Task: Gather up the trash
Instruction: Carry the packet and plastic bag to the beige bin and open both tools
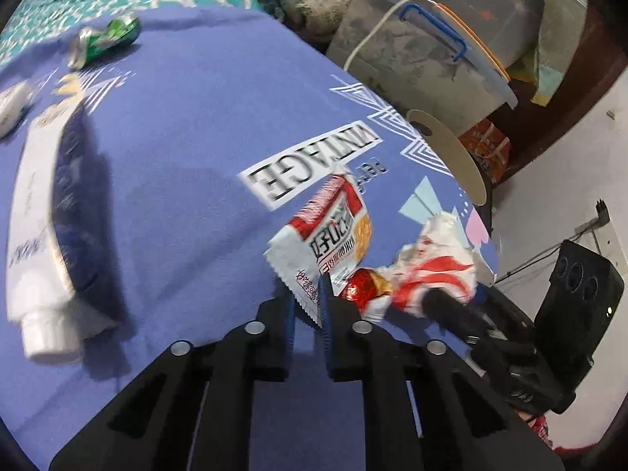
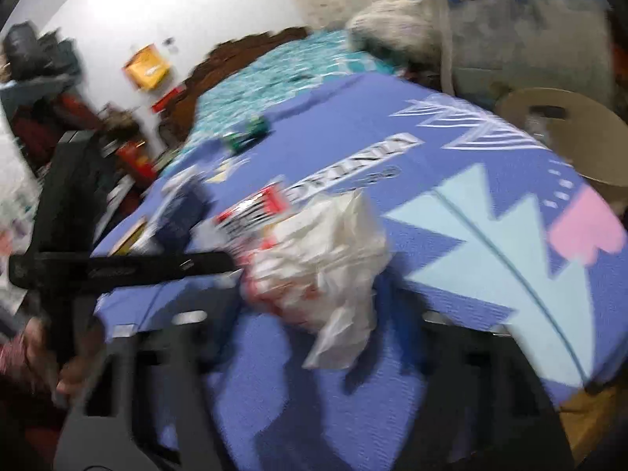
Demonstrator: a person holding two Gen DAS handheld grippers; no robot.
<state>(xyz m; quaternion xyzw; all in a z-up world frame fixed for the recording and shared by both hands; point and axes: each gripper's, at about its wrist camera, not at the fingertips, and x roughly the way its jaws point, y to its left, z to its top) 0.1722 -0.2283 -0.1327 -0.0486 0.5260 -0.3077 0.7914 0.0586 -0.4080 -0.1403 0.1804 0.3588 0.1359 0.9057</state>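
Red-and-white snack wrapper was pinched in my left fingers beside the plastic bag my right fingers seemed to hold, though blur hid them, while the green can and tube waited on the table.

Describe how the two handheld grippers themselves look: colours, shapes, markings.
The left gripper has a matte black angular body with cut-out slots, four round silver studs and blue ridged pads lining its jaws. The right gripper is blurred: dark body, similar slots, pale studs. No cables or sleeves visible.
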